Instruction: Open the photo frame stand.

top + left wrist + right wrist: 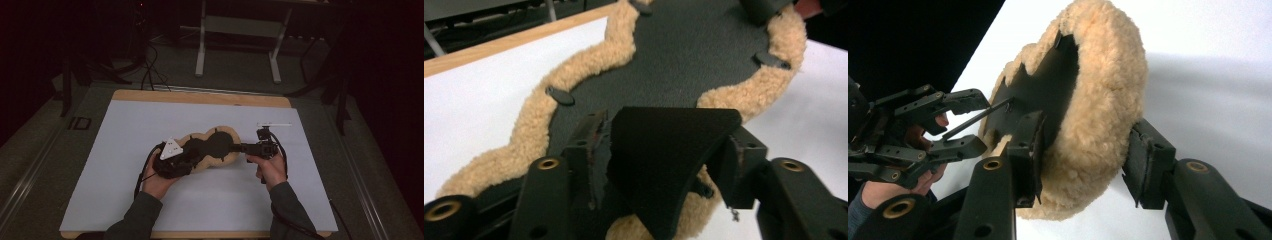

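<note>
Your left gripper [192, 156], jaws spread around the near-left black flap [669, 155], and right gripper [239, 147], jaws straddling the far-right end unpinched, bracket the fleece pad [212, 147] lying lengthwise left-right mid-counter [125, 150], both ends equally near.

Tan fleece pad [210, 149] with black centre lies on white sheet [125, 150].
</note>
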